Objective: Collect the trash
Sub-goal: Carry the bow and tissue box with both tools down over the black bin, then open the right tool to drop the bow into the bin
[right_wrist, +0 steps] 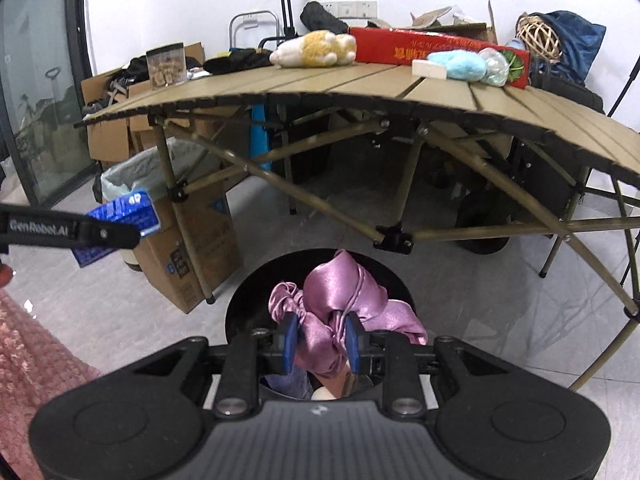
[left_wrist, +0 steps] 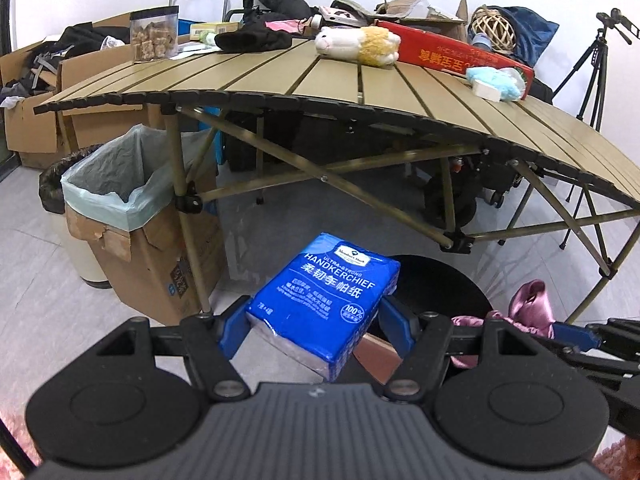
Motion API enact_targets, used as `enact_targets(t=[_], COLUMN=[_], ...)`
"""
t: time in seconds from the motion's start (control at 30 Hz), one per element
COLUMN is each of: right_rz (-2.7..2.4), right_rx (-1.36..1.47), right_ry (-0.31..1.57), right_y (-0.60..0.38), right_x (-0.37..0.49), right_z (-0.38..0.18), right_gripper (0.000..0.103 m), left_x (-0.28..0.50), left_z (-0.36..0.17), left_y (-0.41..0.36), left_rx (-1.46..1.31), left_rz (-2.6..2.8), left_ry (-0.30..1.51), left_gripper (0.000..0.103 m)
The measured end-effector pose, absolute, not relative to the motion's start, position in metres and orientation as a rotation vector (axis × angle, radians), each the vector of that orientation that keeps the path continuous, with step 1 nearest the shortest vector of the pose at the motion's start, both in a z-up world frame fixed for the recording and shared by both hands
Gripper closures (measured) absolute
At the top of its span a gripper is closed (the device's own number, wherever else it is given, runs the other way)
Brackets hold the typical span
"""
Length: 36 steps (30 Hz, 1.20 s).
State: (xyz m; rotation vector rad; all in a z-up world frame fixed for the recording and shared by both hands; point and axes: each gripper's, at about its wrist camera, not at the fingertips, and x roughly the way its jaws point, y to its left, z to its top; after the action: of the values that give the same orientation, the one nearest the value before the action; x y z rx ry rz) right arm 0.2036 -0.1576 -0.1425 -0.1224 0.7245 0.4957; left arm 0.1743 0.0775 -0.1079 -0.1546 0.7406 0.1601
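Left wrist: left gripper [left_wrist: 316,326] clamps tissue pack [left_wrist: 326,300], long axis pointing away; right gripper [right_wrist: 320,340] clamps pink cloth [right_wrist: 340,300].

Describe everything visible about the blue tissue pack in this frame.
The blue tissue pack is a soft rectangular packet in glossy blue plastic wrap, printed with white "HANDKERCHIEF" lettering and Chinese text; pale tissue shows through its clear near end. It is held tilted between the blue pads of the left gripper, off the floor, above a round black bin. From the right wrist view it appears at the left edge, in front of the lined cardboard box.
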Motion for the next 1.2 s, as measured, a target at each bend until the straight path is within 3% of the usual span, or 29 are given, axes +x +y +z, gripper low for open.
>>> enact_targets(t=[0.6,0.8,0.93,1.03,1.2], right_rz=[0.494,0.487,0.464,0.443,0.416], right_rx=[-0.125,-0.110,-0.115,-0.124,-0.112], right_ry=[0.784,0.813,0.805,0.809,0.864], right_y=[-0.123,-0.125,-0.129,-0.131,-0.136], right_x=[0.257,0.265,0.264,0.265,0.269], right_z=[-0.167,-0.173,-0.171,-0.172,-0.177], right_gripper=[0.075,0.054,0.017,0.005,0.000], left_x=[0.197,0.197,0.196,0.196,0.196], left_z=[-0.112,-0.115,-0.117,-0.119,-0.120], left_y=[0.079,0.079,0.078,0.077,0.077], left_rx=[-0.123,-0.124,-0.122,-0.119,-0.116], left_rz=[0.187,0.187,0.184,0.182,0.183], left_ry=[0.744,0.753,0.761,0.766,0.771], left_gripper=[0.034,0.034,0.034,0.034,0.034])
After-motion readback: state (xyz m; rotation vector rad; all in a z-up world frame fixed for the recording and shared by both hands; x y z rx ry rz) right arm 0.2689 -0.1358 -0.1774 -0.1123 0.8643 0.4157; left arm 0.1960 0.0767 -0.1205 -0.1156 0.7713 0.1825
